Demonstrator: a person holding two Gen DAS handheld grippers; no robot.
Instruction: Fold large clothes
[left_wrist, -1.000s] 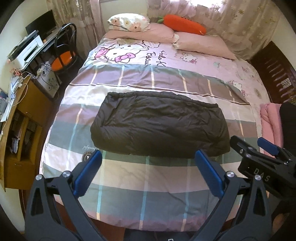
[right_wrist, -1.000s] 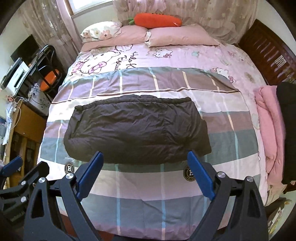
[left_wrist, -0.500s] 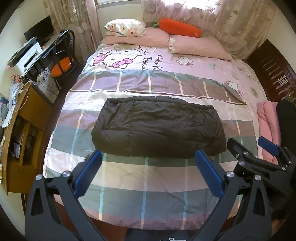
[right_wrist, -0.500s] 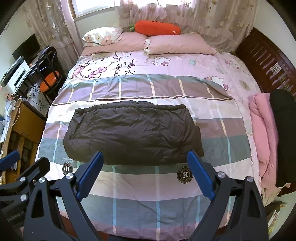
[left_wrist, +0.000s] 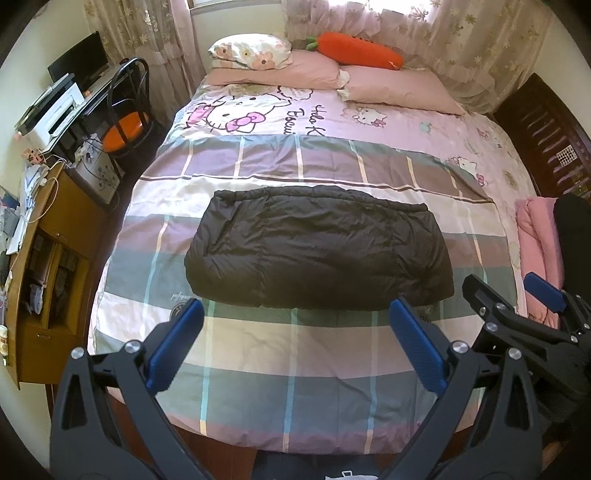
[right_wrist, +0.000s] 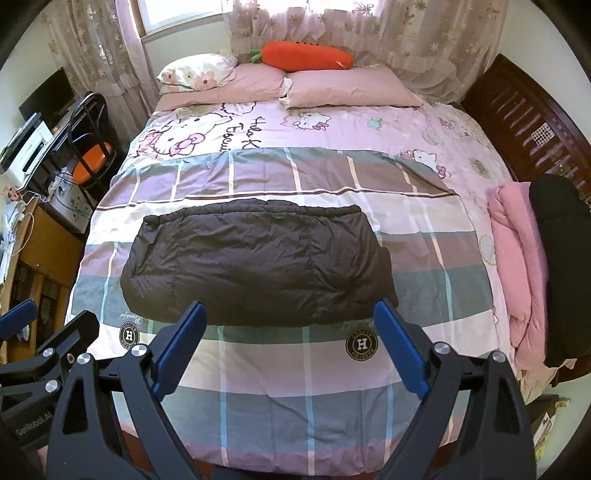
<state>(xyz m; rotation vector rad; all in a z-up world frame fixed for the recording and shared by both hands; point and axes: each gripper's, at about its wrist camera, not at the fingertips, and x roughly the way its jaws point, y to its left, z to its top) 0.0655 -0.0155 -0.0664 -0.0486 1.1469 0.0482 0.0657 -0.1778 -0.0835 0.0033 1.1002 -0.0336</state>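
Jacket (left_wrist: 319, 247) folded flat on bed (left_wrist: 295, 354); both grippers spread, empty.

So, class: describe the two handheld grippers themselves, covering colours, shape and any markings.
Both the left gripper and the right gripper have matte black, angular, cut-out arms with silver round bolts. Their fingers carry flat, ribbed blue pads. White "GenRobot.AI" lettering marks the left gripper's body in the right wrist view.

The left gripper (right_wrist: 29, 354) says "GenRobot.AI". The near quilt (right_wrist: 332, 406) has round "H" badges. The far pink sheet (right_wrist: 332, 125) says "Hello K".
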